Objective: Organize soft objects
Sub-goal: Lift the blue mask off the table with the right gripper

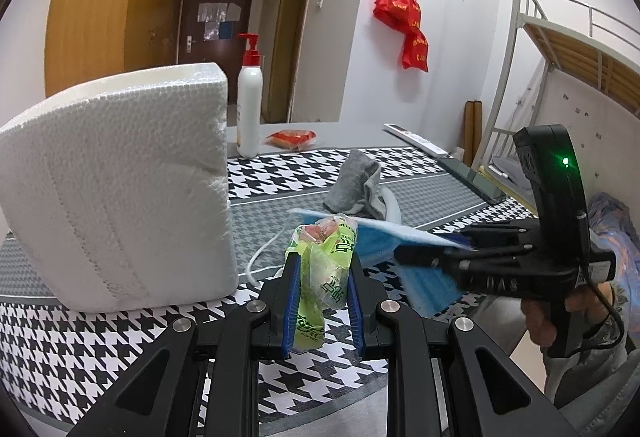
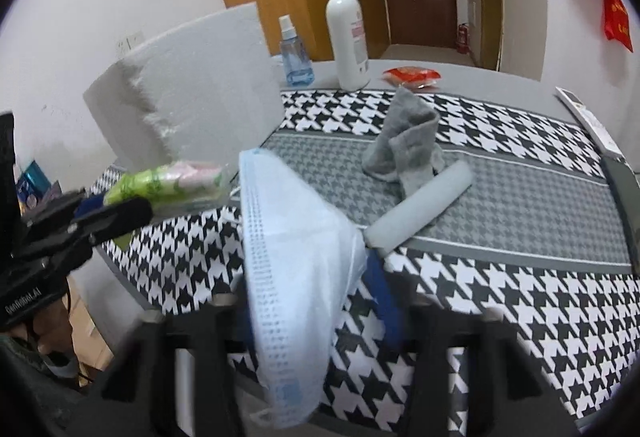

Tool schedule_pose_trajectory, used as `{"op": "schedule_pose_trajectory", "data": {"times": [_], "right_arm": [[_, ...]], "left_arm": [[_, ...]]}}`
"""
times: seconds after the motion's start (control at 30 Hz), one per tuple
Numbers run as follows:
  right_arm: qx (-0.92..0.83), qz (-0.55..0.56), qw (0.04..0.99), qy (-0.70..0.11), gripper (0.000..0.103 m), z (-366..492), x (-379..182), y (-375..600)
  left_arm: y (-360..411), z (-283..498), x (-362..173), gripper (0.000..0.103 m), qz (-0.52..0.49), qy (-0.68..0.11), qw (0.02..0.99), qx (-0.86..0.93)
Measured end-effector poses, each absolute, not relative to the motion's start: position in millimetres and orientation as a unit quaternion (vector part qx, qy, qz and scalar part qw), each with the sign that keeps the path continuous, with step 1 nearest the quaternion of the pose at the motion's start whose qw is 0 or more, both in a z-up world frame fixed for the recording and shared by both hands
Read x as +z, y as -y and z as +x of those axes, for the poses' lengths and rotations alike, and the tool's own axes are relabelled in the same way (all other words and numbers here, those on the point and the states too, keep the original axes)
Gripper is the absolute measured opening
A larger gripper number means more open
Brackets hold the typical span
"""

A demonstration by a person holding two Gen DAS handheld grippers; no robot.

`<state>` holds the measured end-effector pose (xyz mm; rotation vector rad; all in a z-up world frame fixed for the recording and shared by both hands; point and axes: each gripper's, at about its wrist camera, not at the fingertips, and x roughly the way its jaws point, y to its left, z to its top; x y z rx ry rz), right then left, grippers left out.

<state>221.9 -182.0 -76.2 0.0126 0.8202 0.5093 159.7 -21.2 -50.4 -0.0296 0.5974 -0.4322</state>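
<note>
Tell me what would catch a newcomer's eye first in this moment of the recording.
Both grippers are full: the left gripper is clamped on a crumpled green plastic packet, and the right gripper holds a light blue face mask above the houndstooth tablecloth. On the left of the table a big white foam block looms, with a white pump bottle with a red top behind it and a grey sock lying mid-table.

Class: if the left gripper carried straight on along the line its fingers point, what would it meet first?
Probably the blue face mask held by the right gripper, lying just beyond the left gripper and its green packet; depth is uncertain.
</note>
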Motion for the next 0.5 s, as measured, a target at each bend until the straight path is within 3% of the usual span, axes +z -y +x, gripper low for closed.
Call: {"op": "schedule_pose_trajectory", "data": {"times": [0.1,0.33,0.47,0.5], "right_arm": [[0.243,0.015,0.886,-0.394,0.01,225,-77,187],[0.213,0.007,0.891,-0.401,0.013,227,-77,194],[0.204,0.004,0.899,-0.387,0.053,220,-67,202],[0.209,0.006,0.901,-0.38,0.053,217,-63,204]], "left_arm": [[21,162,-52,0.023,-0.016,-0.295,0.932,-0.211],[25,162,-52,0.023,-0.013,-0.295,0.931,-0.215],[24,163,-53,0.023,-0.013,-0.294,0.932,-0.212],[24,162,-53,0.023,-0.013,-0.294,0.932,-0.212]]}}
